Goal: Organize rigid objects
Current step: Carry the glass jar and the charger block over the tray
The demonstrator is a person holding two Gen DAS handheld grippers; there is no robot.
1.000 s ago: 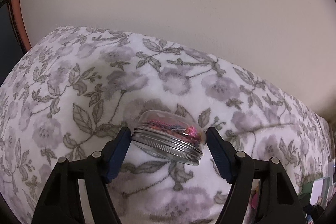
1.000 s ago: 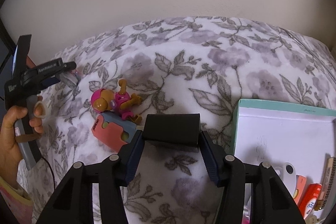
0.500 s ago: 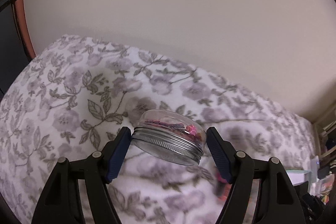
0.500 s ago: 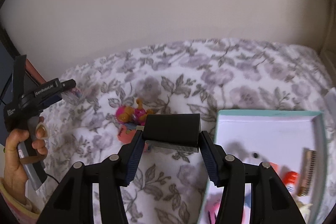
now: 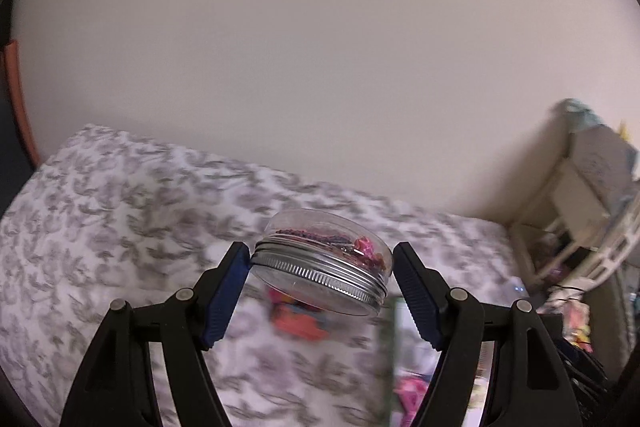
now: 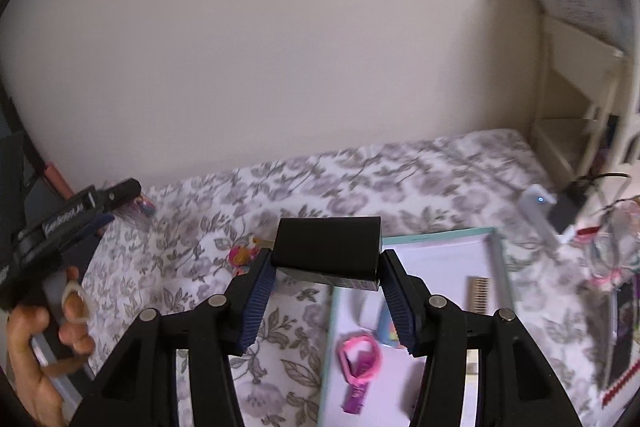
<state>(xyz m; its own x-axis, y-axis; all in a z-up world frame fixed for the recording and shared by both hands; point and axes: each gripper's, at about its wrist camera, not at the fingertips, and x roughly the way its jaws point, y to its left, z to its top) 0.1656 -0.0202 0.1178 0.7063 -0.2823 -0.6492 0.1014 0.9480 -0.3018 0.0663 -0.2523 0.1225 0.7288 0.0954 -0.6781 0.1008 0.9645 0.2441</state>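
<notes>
The left tongs point(image 5: 320, 263) clamp a tilted clear jar point(image 5: 326, 259); blurred bedding lies beneath. The right tongs point(image 6: 326, 267) pinch a black box point(image 6: 328, 247), hiding the tray's point(image 6: 498, 267) near corner. At ten o'clock a hand point(image 6: 36, 355).

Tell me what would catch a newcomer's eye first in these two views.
Each gripper holds something up above the floral blanket. The left gripper clamps a clear jar with a silver lid, tilted, pink bits inside. The right gripper grips a black box over the edge of a teal-rimmed tray that holds a pink band.
</notes>
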